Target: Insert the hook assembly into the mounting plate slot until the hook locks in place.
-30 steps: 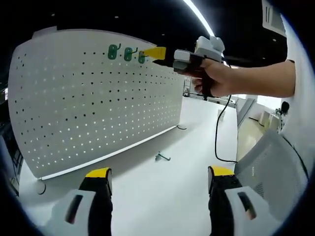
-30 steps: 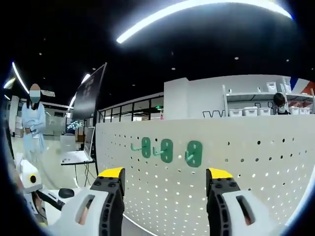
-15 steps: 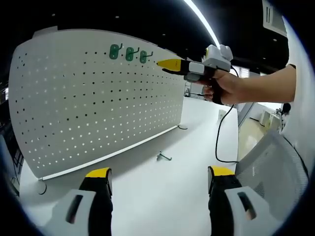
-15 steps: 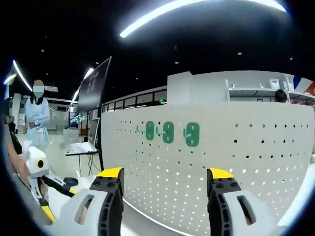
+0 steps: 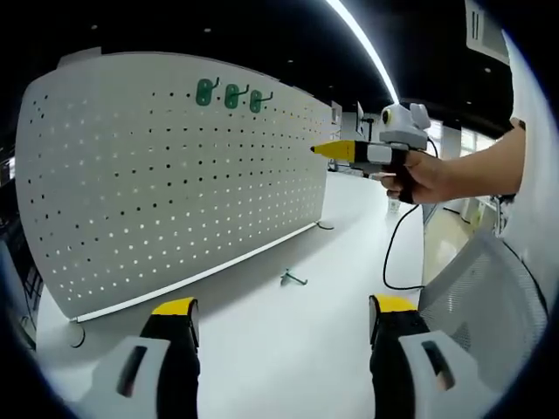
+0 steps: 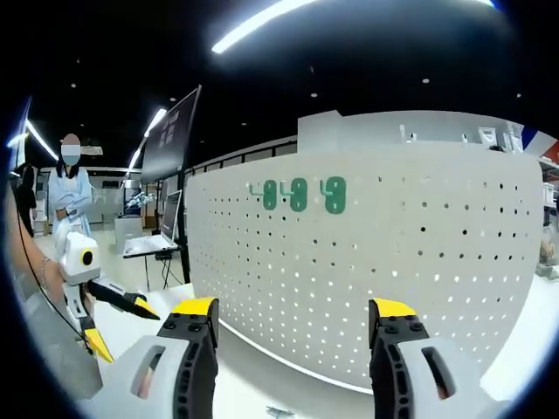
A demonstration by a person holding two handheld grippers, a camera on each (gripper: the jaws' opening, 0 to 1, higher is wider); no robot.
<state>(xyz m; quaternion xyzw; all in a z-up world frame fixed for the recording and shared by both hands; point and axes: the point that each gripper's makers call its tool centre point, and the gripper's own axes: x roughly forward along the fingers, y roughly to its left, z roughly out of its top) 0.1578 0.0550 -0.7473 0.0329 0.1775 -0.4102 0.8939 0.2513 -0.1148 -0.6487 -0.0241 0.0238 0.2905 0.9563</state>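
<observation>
Green hooks (image 5: 230,95): three in a row, seated near the top edge of my white pegboard (image 5: 157,192); also seen at (image 6: 299,194)
Spare hook (image 5: 292,278): lying on the white table (image 5: 288,340), just in front of the board
Left tongs (image 5: 274,307): jaws wide, nothing between them
Right tongs (image 6: 293,307): jaws wide, empty; in the left gripper view, held in my hand (image 5: 419,177) off the board's right end

Three green hooks (image 5: 231,94) sit on the pegboard (image 5: 175,188); one hook (image 5: 292,278) lies below.
</observation>
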